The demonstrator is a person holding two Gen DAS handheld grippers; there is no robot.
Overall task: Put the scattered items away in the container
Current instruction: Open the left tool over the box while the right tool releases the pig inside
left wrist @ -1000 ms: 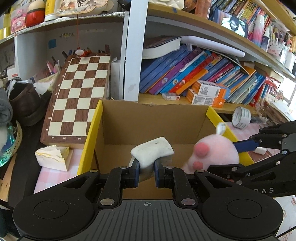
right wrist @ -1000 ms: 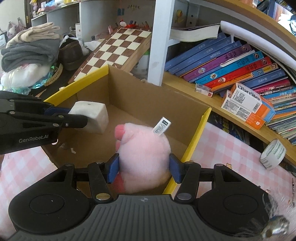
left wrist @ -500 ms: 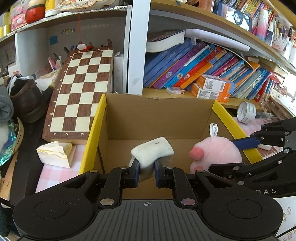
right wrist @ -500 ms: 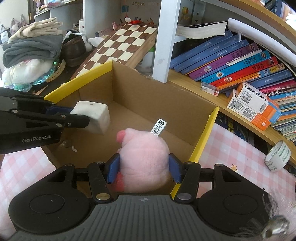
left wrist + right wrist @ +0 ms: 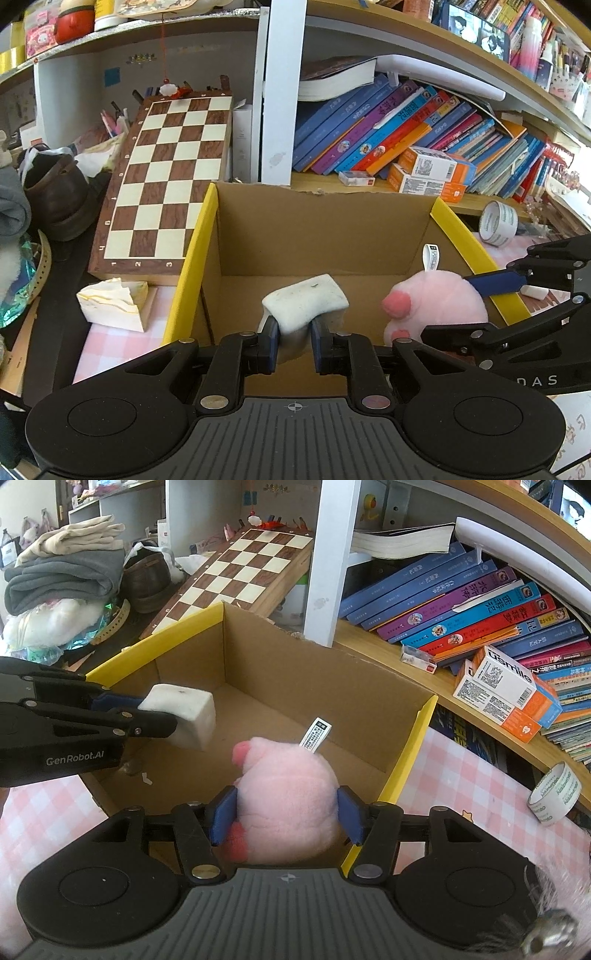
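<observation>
1. Above the open cardboard box (image 5: pixel 325 229), the left tongs (image 5: pixel 294 341) pinch a white foam block (image 5: pixel 306 301), their jaws easing apart.
2. The right tongs (image 5: pixel 286 812) hold a pink plush toy (image 5: pixel 286 797) inside the box's right side, jaws likewise opening, pads against its flanks.
3. A tape roll (image 5: pixel 554 794) lies on the checked table (image 5: pixel 461 775).
</observation>
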